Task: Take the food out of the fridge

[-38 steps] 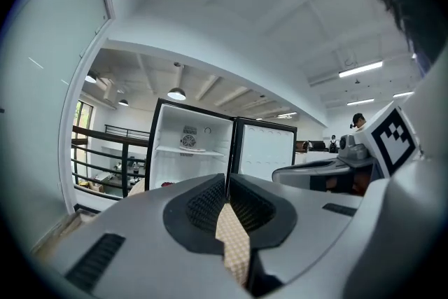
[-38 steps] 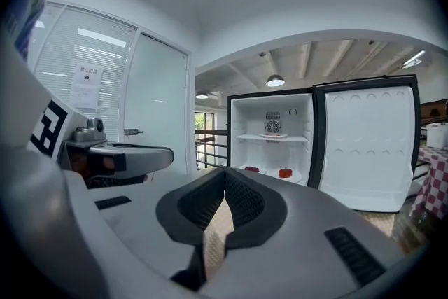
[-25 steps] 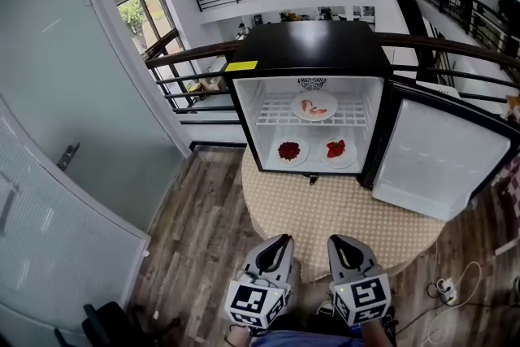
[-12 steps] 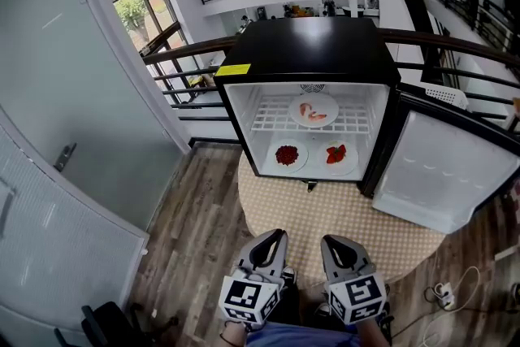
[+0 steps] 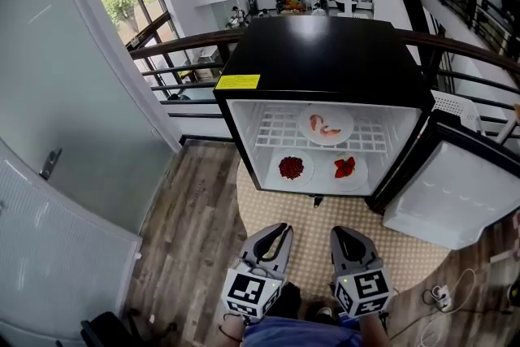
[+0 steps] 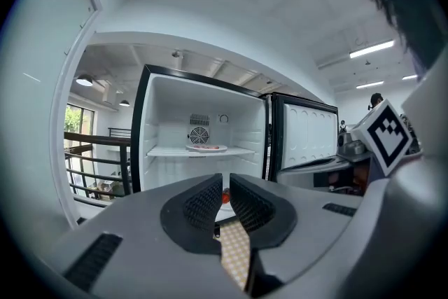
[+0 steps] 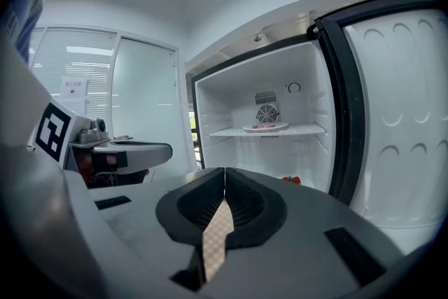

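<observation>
A black mini fridge stands open ahead of me. On its wire shelf lies a white plate of pink food. Below it are a plate of dark red food and a plate of strawberries. My left gripper and right gripper hover side by side over the mat, short of the fridge, both shut and holding nothing. In the left gripper view the left gripper points at the interior and the shelf plate. The right gripper faces the shelf plate and strawberries.
The fridge door swings open to the right. A round checkered mat lies under the fridge on a wooden floor. A glass wall is on the left, a railing behind, cables at the right.
Both grippers and my view have moved forward toward the fridge, which now looks larger and nearer. Both grippers stayed shut and empty.
</observation>
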